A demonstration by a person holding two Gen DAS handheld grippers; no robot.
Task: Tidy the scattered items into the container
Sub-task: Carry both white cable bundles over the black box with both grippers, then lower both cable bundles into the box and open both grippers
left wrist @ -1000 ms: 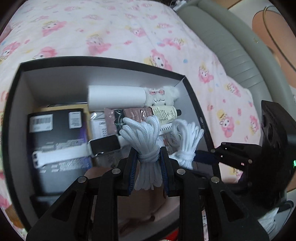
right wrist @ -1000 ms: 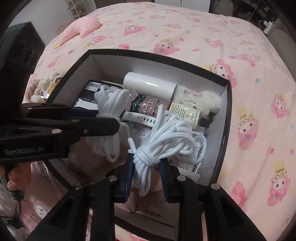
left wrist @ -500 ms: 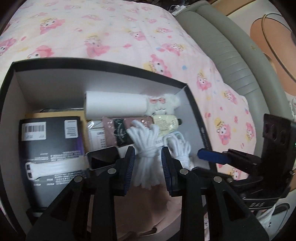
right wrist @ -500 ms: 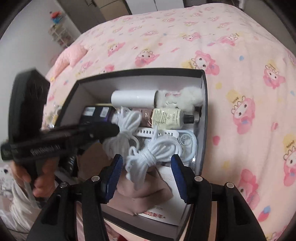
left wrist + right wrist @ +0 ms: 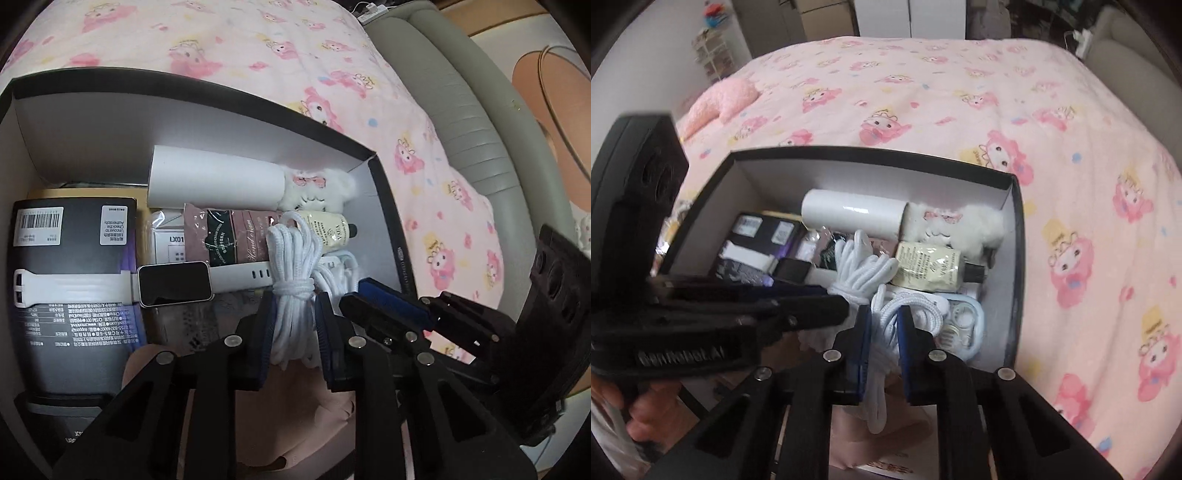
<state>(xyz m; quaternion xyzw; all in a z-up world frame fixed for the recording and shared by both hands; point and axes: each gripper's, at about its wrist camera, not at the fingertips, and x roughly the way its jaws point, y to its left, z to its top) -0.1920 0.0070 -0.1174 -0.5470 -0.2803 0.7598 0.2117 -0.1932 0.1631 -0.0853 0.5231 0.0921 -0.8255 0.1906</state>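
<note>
A black box with a white inside (image 5: 388, 206) (image 5: 1015, 229) lies on the pink bed. My left gripper (image 5: 293, 325) has its pads apart around a white rope bundle (image 5: 293, 266) that rests inside the box. My right gripper (image 5: 884, 332) has its pads close on a second white rope bundle (image 5: 908, 306) in the box's right part. The first bundle also shows in the right wrist view (image 5: 860, 269). The right gripper shows in the left wrist view (image 5: 384, 299).
The box holds a white cylinder (image 5: 214, 181), a plush toy (image 5: 321, 188), a cream tube (image 5: 328, 229), a white watch (image 5: 173, 284), a dark carton (image 5: 74, 277) and a pink pouch (image 5: 229, 236). A grey padded bed edge (image 5: 461, 110) runs at right.
Both grippers lowered their rope bundles into the box. The left jaws opened a little around their bundle. The right jaws opened, then closed in on theirs again.
</note>
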